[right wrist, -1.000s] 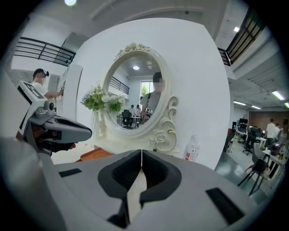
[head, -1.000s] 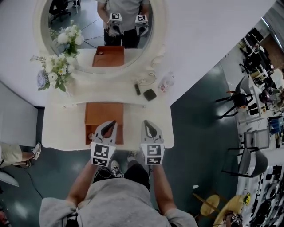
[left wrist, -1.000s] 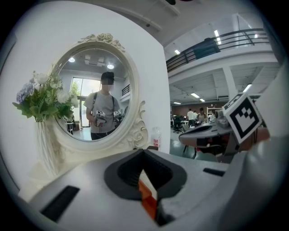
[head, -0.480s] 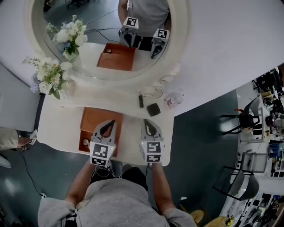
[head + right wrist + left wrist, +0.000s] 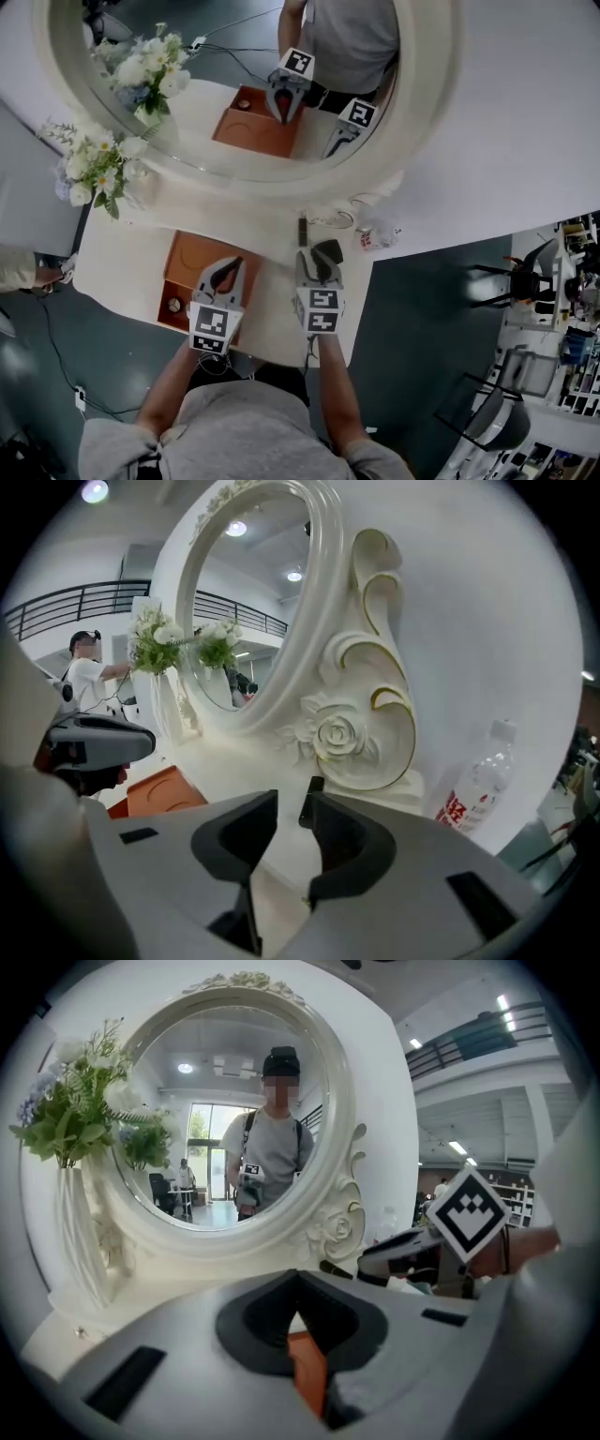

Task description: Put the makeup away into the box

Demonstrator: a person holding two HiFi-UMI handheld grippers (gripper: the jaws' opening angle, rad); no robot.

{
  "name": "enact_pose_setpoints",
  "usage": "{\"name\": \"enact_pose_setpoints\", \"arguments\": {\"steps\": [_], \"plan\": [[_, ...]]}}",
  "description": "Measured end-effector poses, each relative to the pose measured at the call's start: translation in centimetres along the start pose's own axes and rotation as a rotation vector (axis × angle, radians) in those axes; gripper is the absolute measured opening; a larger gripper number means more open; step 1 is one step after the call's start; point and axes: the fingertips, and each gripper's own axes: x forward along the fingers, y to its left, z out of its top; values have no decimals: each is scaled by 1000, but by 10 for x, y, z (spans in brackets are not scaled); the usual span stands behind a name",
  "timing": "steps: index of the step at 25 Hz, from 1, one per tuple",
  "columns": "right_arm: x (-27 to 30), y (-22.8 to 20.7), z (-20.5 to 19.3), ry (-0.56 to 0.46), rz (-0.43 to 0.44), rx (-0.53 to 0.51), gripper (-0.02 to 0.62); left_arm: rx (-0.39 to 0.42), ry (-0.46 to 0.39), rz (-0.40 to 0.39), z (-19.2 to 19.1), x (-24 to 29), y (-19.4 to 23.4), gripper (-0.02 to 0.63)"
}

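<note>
Right gripper [image 5: 317, 262] is nosing toward the black makeup tube [image 5: 302, 232] and compact [image 5: 330, 249] mid-frame, jaws just opening with nothing between them, probably prepping a grab, while left gripper [image 5: 228, 269] is hovering jaws-together over the orange box [image 5: 187, 265].

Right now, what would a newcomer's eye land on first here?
The big oval mirror in its ornate white frame, at the back of the table, reflecting the person. Then the white flowers at its left edge and the orange-brown box open on the table's left side.
</note>
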Motion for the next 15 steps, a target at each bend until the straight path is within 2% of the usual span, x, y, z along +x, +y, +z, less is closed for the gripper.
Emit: {"name": "enact_pose_setpoints", "arguments": {"steps": [1, 4, 15], "plan": [[7, 0, -3, 24, 12, 7, 143, -4, 7, 5, -2, 2, 1, 0], [25, -2, -11, 75, 25, 3, 172, -13, 26, 22, -7, 6, 6, 0], [47, -4, -19, 164, 13, -18, 175, -39, 49, 54, -16, 11, 17, 0]]}}
